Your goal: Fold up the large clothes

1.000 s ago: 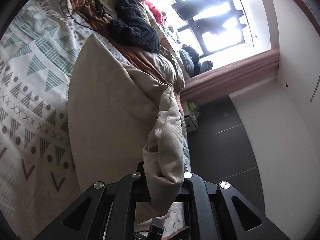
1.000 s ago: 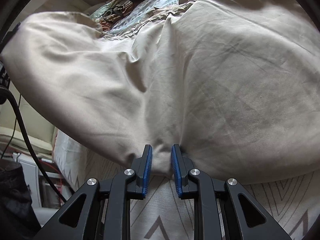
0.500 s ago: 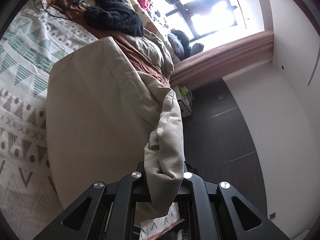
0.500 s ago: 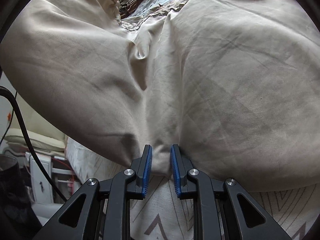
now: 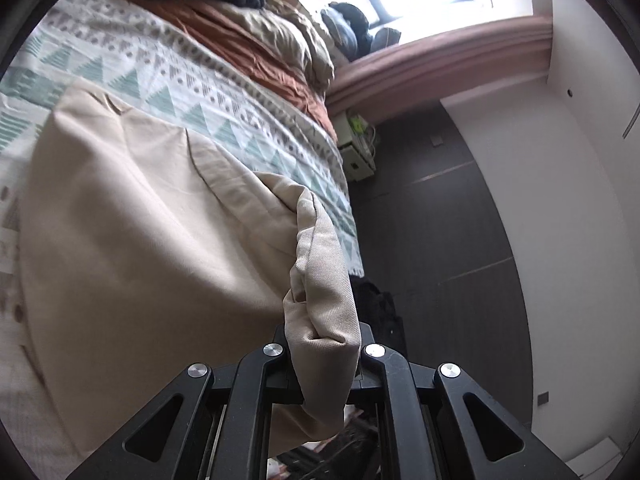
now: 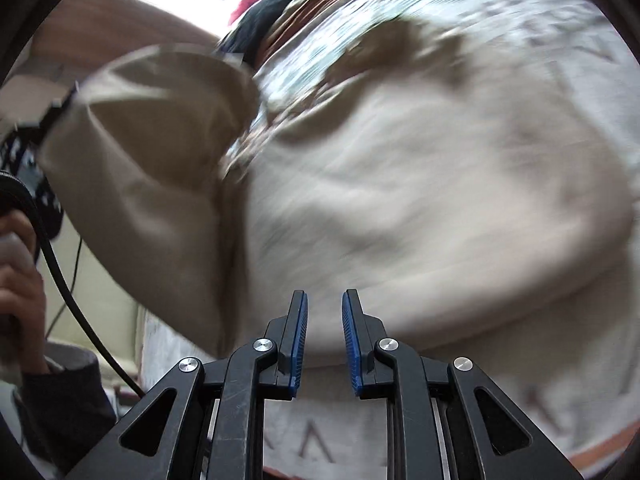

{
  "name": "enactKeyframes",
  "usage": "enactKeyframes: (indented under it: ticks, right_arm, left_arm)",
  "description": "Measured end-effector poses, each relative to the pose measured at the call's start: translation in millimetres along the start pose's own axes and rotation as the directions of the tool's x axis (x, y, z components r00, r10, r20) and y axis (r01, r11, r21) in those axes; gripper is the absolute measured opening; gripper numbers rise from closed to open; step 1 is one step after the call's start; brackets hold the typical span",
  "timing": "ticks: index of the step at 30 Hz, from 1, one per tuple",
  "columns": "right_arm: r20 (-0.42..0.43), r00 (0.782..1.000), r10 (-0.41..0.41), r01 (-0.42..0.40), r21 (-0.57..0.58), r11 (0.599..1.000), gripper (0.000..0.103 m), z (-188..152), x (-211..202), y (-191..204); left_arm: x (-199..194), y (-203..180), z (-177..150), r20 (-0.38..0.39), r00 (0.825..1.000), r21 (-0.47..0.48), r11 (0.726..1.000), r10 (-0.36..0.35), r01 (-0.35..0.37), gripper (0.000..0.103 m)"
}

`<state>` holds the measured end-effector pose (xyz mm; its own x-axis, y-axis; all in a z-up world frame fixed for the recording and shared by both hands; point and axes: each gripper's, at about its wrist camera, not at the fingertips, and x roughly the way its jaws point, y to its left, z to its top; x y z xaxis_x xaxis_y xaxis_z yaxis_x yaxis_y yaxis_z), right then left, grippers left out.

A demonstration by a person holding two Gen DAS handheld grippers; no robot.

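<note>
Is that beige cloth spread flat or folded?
Part-folded: the cloth lies doubled on the bed, one bunched corner clamped in the left gripper.

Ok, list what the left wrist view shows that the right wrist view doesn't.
Left wrist only: the left claw shut on a bunched corner of the beige garment, plus the dark floor and white wall. Right wrist only: the right claw with blue pads, its grip lost in blur, and a person's hand beside a black cable. Both: the garment spread over the patterned bedspread.
</note>
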<state>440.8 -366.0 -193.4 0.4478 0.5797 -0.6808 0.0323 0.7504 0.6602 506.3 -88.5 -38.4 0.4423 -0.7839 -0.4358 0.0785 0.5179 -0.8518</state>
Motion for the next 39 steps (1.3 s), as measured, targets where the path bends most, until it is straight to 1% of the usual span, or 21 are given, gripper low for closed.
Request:
enactKeyframes:
  ticks: [3, 6, 10, 13, 17, 21, 24, 27, 29, 31, 32, 33, 34, 35, 36, 37, 38, 39]
  right_arm:
    - [0.065, 0.997, -0.046, 0.043, 0.051, 0.998, 0.019, 8.4, -31.3, -25.2]
    - [0.119, 0.99, -0.081, 0.068, 0.111, 0.992, 0.019, 12.0, -58.6, -49.9]
    - [0.142, 0.983, -0.113, 0.09, 0.161, 0.983, 0.019, 16.2, -79.3, -79.1]
    - [0.141, 0.983, -0.121, 0.095, 0.177, 0.98, 0.019, 15.2, -85.8, -91.5]
    - [0.134, 0.984, -0.121, 0.096, 0.179, 0.979, 0.019, 13.0, -86.8, -92.7]
    - [0.141, 0.982, -0.125, 0.099, 0.18, 0.979, 0.019, 11.0, -94.2, -96.3]
    - [0.147, 0.98, -0.134, 0.105, 0.187, 0.977, 0.019, 8.0, -100.6, -99.0]
    - [0.158, 0.976, -0.147, 0.115, 0.197, 0.974, 0.019, 5.5, -108.3, -101.6]
    - [0.163, 0.975, -0.155, 0.12, 0.207, 0.971, 0.019, 2.2, -114.7, -105.6]
    - [0.162, 0.974, -0.158, 0.121, 0.215, 0.969, 0.02, 0.5, -117.2, -108.6]
    - [0.159, 0.975, -0.157, 0.12, 0.22, 0.968, 0.023, -0.3, -117.9, -110.3]
    - [0.157, 0.975, -0.155, 0.117, 0.224, 0.967, 0.03, -1.8, -118.7, -110.5]
    - [0.157, 0.976, -0.152, 0.114, 0.228, 0.967, 0.033, -0.5, -118.1, -111.1]
    - [0.161, 0.976, -0.145, 0.106, 0.23, 0.967, 0.041, -0.6, -118.8, -111.8]
    - [0.163, 0.977, -0.137, 0.097, 0.23, 0.968, 0.047, -0.4, -119.1, -111.4]
    - [0.167, 0.978, -0.126, 0.086, 0.227, 0.97, 0.05, -0.2, -119.4, -110.8]
    - [0.172, 0.978, -0.114, 0.075, 0.222, 0.972, 0.054, 0.8, -119.3, -108.9]
    - [0.174, 0.979, -0.105, 0.066, 0.216, 0.974, 0.055, 2.3, -118.1, -106.9]
  left_arm:
    - [33.6, 4.2, -7.5, -0.06, 0.998, -0.008, 1.0, 0.003, -0.004, 0.01]
    - [64.6, 6.5, -21.3, -0.12, 0.993, -0.008, 1.0, 0.015, -0.016, 0.01]
    - [96.3, 6.8, -42.7, -0.189, 0.981, 0.016, 0.999, 0.041, -0.039, 0.01]
    - [113.8, 6.5, -56.2, -0.225, 0.973, 0.019, 0.999, 0.039, -0.036, 0.01]
    - [134.2, 6.7, -74.8, -0.27, 0.963, 0.009, 1.0, 0.019, -0.017, 0.01]
    - [155.9, 6.4, -89.4, -0.305, 0.952, 0.014, 1.0, 0.022, -0.019, 0.013]
    - [166.3, 3.7, -98.8, -0.321, 0.947, 0.018, 1.0, 0.026, -0.021, 0.013]
    - [172.8, -2.7, -106.0, -0.343, 0.939, 0.015, 1.0, -0.008, 0.014, 0.013]
    - [177.6, -8.0, -109.0, -0.351, 0.937, 0.034, 0.999, -0.006, 0.019, 0.013]
    - [186.5, -9.3, -112.3, -0.37, 0.928, 0.054, 0.998, 0.034, -0.015, 0.02]
    - [195.6, -6.9, -111.0, -0.387, 0.921, 0.046, 0.998, 0.046, -0.03, 0.033]
    - [200.9, -3.2, -112.5, -0.409, 0.911, 0.034, 0.999, 0.047, -0.037, 0.047]
    - [203.3, -0.1, -113.6, -0.422, 0.906, 0.022, 0.999, 0.045, -0.039, 0.054]
    - [201.9, 3.2, -114.5, -0.425, 0.904, 0.009, 0.999, 0.041, -0.041, 0.064]
    - [198.5, 5.6, -113.9, -0.422, 0.906, 0.003, 0.999, 0.043, -0.046, 0.073]
    - [193.0, 7.1, -112.1, -0.412, 0.91, 0.001, 0.999, 0.046, -0.05, 0.076]
    - [185.4, 8.7, -108.3, -0.393, 0.918, 0.001, 0.999, 0.045, -0.048, 0.078]
    - [177.5, 10.5, -106.0, -0.376, 0.926, 0.001, 0.999, 0.043, -0.045, 0.079]
